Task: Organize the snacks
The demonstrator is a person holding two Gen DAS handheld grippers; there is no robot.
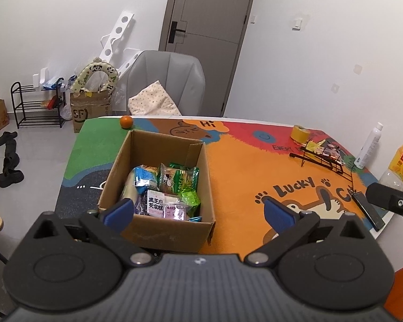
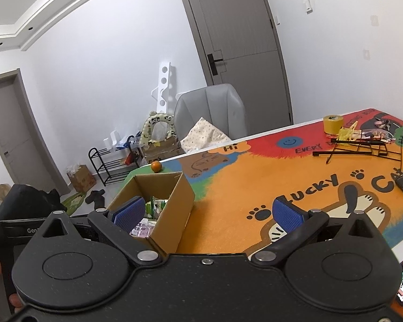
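An open cardboard box [image 1: 137, 161] stands on the colourful cartoon table mat [image 1: 255, 171]. Several snack packets [image 1: 169, 185] lie inside it, green, blue and purple. My left gripper [image 1: 198, 209] is open and empty, held just above the box's near edge. My right gripper [image 2: 205, 213] is open and empty, hovering to the right of the box [image 2: 174, 196]; snack packets [image 2: 153, 209] show inside. A black wire rack [image 1: 322, 158] with a few loose snack wrappers stands at the table's far right; it also shows in the right wrist view [image 2: 362, 145].
An orange [image 1: 126, 122] sits behind the box. A yellow tape roll [image 1: 300, 133], a white bottle [image 1: 369, 147], a juice bottle [image 1: 400, 163] and a black phone [image 1: 368, 210] are at the right side. A grey chair [image 1: 166, 83] stands behind the table.
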